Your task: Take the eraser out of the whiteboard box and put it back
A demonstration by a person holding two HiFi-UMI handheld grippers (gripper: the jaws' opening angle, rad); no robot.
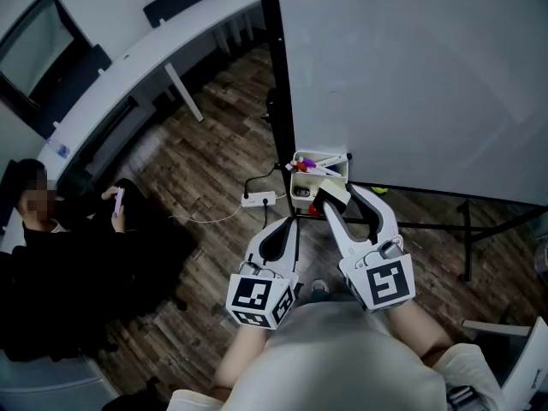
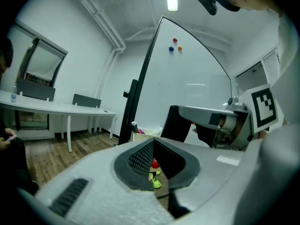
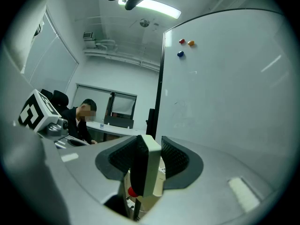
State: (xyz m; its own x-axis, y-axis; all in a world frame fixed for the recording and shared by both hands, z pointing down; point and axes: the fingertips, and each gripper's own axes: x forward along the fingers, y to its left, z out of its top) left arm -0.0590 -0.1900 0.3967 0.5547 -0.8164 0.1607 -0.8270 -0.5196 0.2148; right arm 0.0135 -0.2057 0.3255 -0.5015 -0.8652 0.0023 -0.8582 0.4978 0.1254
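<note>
Grey left gripper, lower centre, has its jaws together on nothing; the grey right gripper is clamped on the cream, dark-felted eraser, mid-frame by the white whiteboard box beyond. Held edgewise, it may twist and catch the rim

We see the right claw as matt grey plastic with black dimpled rubber pads; the left claw looks alike. The cream block eraser has a smooth plastic back and a dark felt face. At twelve o'clock the white whiteboard is smooth and faintly glossy. At ten o'clock the brown plank floor shows matt wood grain.
</note>
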